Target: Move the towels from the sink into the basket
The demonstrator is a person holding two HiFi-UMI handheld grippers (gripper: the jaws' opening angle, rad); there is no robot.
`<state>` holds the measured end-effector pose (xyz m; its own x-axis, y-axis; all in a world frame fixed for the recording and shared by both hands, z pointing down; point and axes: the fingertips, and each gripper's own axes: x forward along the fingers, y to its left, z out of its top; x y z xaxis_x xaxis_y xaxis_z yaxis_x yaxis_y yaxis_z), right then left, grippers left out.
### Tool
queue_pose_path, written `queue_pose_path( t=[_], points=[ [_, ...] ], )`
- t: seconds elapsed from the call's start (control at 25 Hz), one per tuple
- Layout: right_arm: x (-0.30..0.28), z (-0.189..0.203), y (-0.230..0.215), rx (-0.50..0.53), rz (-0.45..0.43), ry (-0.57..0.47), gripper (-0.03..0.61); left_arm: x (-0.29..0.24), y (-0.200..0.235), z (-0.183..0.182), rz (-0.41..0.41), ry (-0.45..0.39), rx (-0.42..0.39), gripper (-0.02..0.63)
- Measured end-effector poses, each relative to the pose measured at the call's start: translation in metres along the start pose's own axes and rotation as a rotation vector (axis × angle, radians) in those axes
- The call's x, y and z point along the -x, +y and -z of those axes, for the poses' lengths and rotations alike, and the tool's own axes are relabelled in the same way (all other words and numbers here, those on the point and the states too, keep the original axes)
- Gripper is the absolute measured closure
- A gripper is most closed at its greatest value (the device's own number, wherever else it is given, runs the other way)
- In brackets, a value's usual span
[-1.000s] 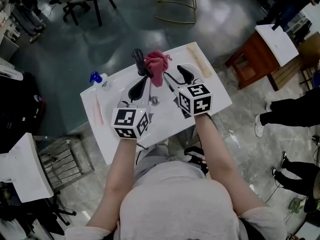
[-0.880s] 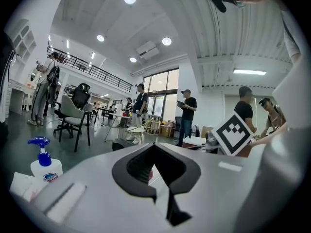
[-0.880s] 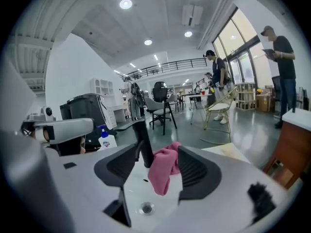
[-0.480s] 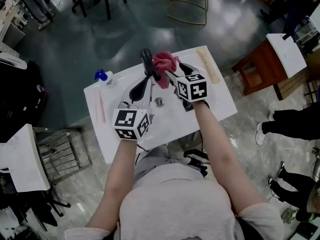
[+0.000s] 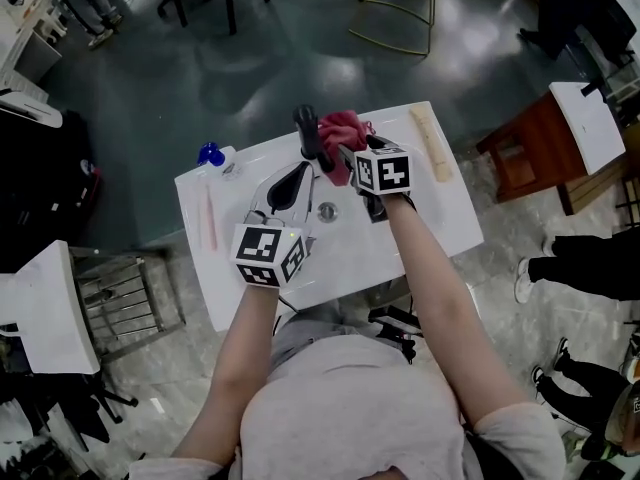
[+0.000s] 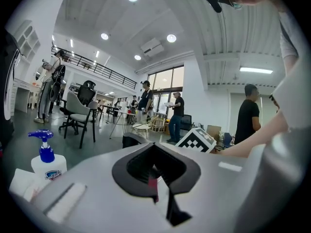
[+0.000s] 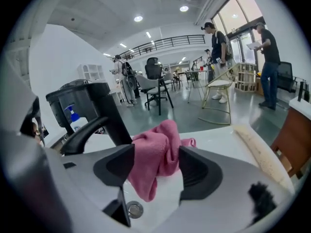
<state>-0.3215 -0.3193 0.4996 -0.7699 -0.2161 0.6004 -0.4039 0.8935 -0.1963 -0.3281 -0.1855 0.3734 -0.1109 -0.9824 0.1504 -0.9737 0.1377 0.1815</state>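
Note:
A crumpled pink towel (image 5: 345,130) lies at the back of the white sink (image 5: 420,218), just right of the black faucet (image 5: 306,133). My right gripper (image 5: 357,148) has its jaws open on either side of the towel (image 7: 158,149); they opened wider in the last second, and the pads stand apart from the cloth. The left gripper (image 5: 298,171) hovers over the basin left of the drain (image 5: 327,211). Its jaws (image 6: 154,147) meet at the tips, shut and holding nothing. I see no basket.
A blue-topped pump bottle (image 5: 210,154) and a thin pink stick (image 5: 209,218) sit on the sink's left rim. A long beige brush (image 5: 430,143) lies on the right rim. People and chairs stand on the floor beyond, and a wooden table (image 5: 525,148) is to the right.
My right gripper has moved forward and down to the towel, which now sits between its jaws. The left gripper has hardly shifted.

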Motion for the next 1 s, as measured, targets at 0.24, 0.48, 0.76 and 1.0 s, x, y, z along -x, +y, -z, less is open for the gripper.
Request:
queue_pose_path(
  t=[0.24, 0.48, 0.76, 1.0],
  points=[
    [-0.023, 0.009, -0.005, 0.003, 0.003, 0.057, 0.305, -0.004, 0.004, 0.003, 0.008, 0.007, 0.002, 0.607],
    [-0.035, 0.02, -0.009, 0.046, 0.0, 0.11, 0.305, -0.008, 0.007, 0.006, 0.01, 0.01, 0.011, 0.607],
    [-0.041, 0.024, -0.01, 0.08, -0.006, 0.114, 0.307, -0.009, 0.008, 0.008, 0.014, 0.013, 0.017, 0.607],
    [-0.04, 0.025, -0.009, 0.081, -0.005, 0.111, 0.315, -0.007, 0.008, 0.008, 0.014, 0.012, 0.02, 0.607]
  ],
)
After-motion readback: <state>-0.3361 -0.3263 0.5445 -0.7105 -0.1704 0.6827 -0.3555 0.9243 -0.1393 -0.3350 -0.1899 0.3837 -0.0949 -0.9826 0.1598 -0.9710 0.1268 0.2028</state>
